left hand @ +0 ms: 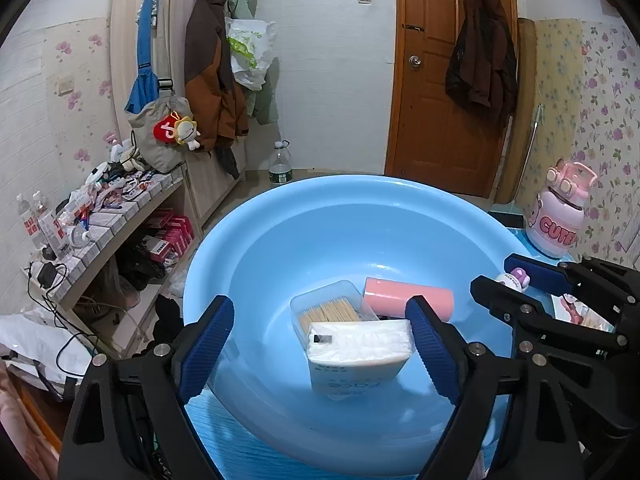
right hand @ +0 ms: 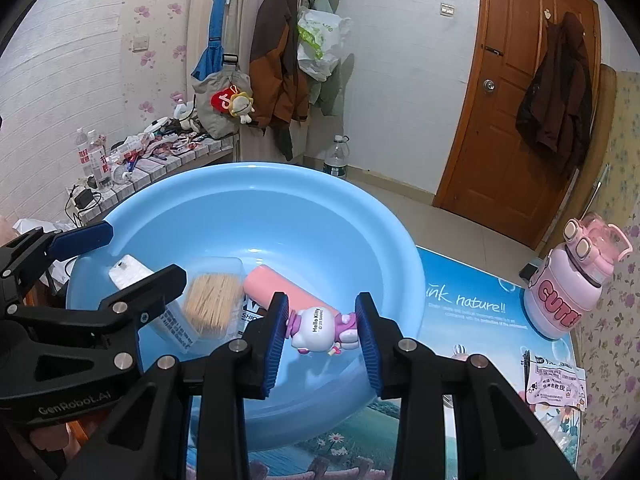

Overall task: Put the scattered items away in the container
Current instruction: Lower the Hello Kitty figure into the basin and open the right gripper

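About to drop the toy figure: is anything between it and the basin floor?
Nothing visible. The figure, pinched in the right gripper, hangs over bare basin floor; the pink roll lies just behind.

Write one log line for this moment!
left gripper: open over tissue pack | right gripper: holding toy | basin: three items

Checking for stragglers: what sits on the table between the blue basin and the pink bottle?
Nothing: in the right wrist view, the printed table mat is bare between the blue basin and pink bottle.
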`<action>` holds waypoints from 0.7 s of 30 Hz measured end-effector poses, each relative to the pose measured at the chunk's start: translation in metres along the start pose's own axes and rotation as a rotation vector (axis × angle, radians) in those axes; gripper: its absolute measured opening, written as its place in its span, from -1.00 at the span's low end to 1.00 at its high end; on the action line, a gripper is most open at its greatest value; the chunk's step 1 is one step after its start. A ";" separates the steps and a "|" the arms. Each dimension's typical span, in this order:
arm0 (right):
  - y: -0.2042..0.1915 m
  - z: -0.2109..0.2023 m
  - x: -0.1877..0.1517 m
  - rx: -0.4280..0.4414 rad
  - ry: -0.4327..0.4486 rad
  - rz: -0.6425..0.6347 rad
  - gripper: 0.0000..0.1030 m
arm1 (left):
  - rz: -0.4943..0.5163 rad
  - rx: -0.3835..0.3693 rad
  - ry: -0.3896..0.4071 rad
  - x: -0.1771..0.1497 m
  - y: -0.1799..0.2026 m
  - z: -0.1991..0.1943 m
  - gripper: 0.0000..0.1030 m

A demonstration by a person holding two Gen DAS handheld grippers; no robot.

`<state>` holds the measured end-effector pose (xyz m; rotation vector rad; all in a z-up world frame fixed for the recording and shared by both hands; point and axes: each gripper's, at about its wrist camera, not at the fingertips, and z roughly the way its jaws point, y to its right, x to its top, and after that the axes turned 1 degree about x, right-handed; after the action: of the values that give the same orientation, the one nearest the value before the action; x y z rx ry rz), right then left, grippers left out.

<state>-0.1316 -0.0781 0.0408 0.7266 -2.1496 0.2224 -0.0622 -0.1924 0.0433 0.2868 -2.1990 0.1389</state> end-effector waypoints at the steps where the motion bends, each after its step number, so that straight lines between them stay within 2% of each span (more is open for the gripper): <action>1: 0.001 0.000 0.000 0.001 -0.001 0.001 -0.31 | 0.001 0.002 0.001 0.001 0.000 -0.001 0.75; 5: 0.002 0.000 0.000 0.001 -0.004 0.004 -0.31 | 0.001 0.009 0.007 0.002 -0.001 -0.003 0.88; 21: 0.003 0.000 0.000 -0.005 0.001 0.000 -0.31 | -0.018 0.055 0.025 0.014 -0.018 0.001 0.89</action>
<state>-0.1331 -0.0757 0.0408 0.7236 -2.1485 0.2175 -0.0663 -0.2123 0.0536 0.3343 -2.1698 0.1925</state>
